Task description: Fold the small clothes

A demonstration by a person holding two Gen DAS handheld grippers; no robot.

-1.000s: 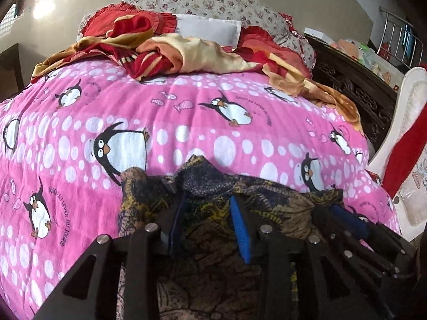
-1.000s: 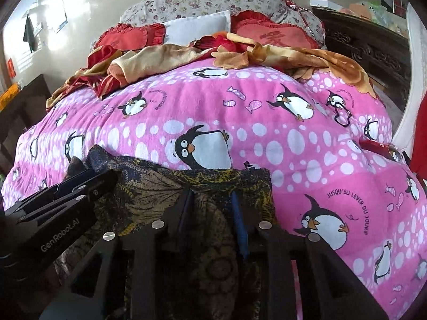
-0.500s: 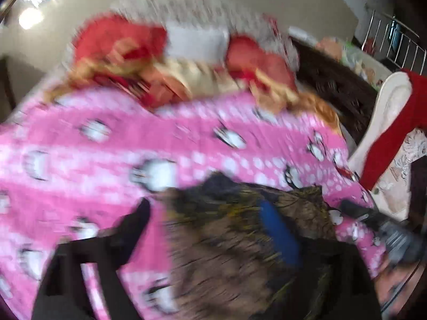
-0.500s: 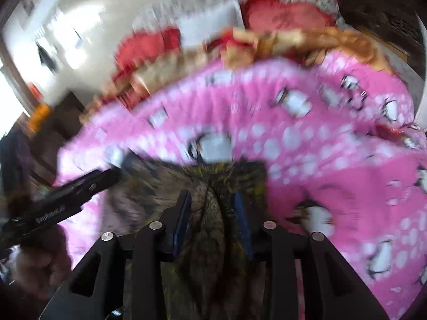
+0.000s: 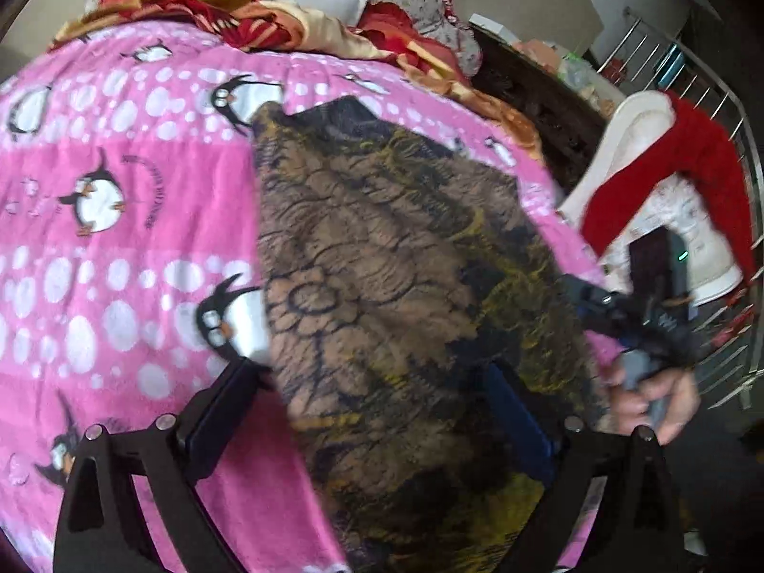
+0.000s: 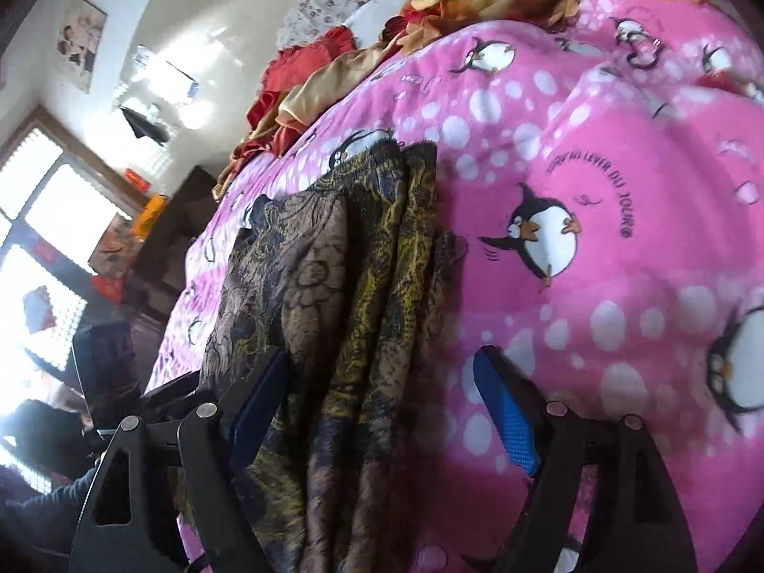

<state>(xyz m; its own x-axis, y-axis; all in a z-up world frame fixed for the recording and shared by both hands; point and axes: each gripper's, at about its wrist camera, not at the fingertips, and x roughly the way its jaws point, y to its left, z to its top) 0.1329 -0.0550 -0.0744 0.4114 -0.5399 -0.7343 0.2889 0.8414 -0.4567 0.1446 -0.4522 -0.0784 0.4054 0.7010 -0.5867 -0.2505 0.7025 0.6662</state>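
Both grippers let go so the cloth can lie flat.

My left hand-held gripper [image 5: 372,410] and right hand-held gripper [image 6: 382,410] have just opened wide; the folded brown cloth [image 5: 382,258] rests on the bed [image 5: 119,238] between their fingers, free.

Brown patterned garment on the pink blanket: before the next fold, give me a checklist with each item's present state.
1. Left gripper jaws open: ok, just opened.
2. Right gripper jaws open: ok, just opened.
3. Brown patterned garment released: ok, no pad presses it.
4. Garment resting on pink blanket: ok.
5. Folded layers flat: not ok, ridges in the right wrist view.
6. Edges aligned: cannot tell.
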